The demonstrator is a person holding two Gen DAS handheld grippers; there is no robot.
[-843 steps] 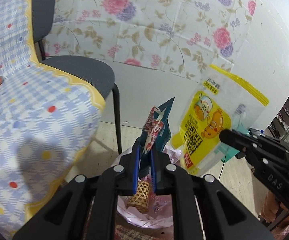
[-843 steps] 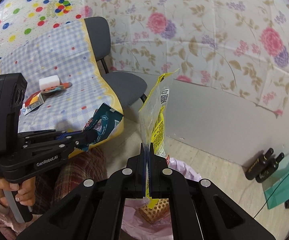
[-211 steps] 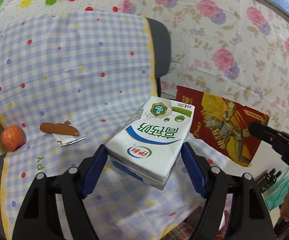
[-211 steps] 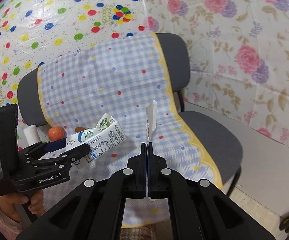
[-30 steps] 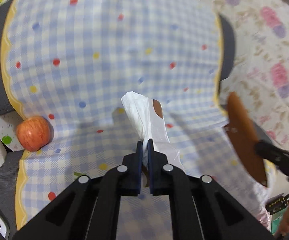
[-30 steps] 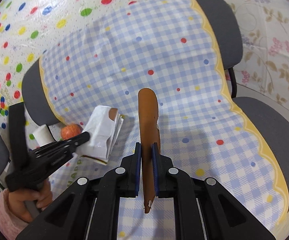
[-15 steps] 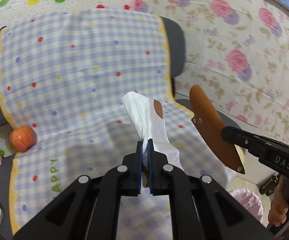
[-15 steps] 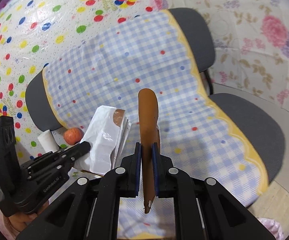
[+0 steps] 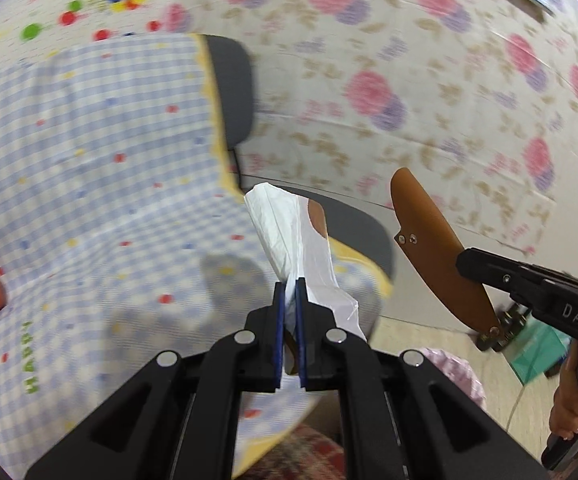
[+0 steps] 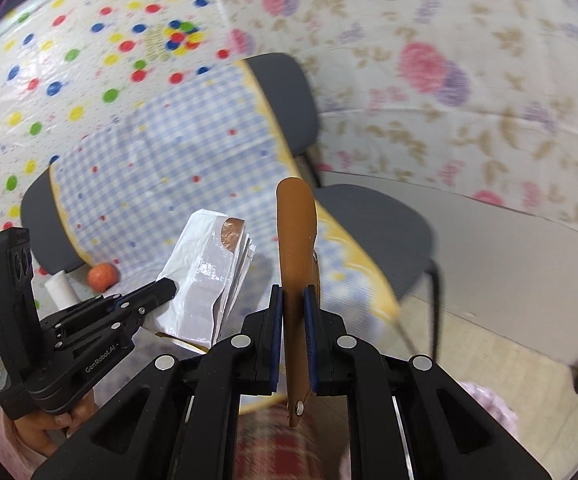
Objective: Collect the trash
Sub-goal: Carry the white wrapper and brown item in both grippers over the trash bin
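Left gripper [image 9: 287,312]: jaws pinched nearly together on a white plastic bag [image 9: 293,236], folded and crinkled, which sticks up and forward past the fingertips. A brown patch shows near its top edge; what it is, cannot tell

Right gripper [image 10: 294,316]: jaws a little apart, clamped on a flat brown handle-like piece [image 10: 298,240] with rivets, standing upright between the pads, one end poking below them. What the object is, unclear

Both items are in the air, off the blue checked cloth [image 9: 89,200] that drapes the grey chair [image 10: 373,216]. Pink bin bag [image 9: 455,368] sits low on the floor to the right, only partly in view. An apple [image 10: 103,276] and a white roll [image 10: 61,286] lie on the seat at far left; not obviously trash

Judged stage: carrying both pieces toward the bin

Risks:
- bag is thin and slick, held by a narrow fold; a quick swing could let it slip out short of the bin
- loose bag may catch on a pad when released and cling
- brown piece is rigid and long, gripped near mid-length; it could pivot in the pads, or tip out and miss the bin mouth
- both hands converging on one small opening; tools could knock each other
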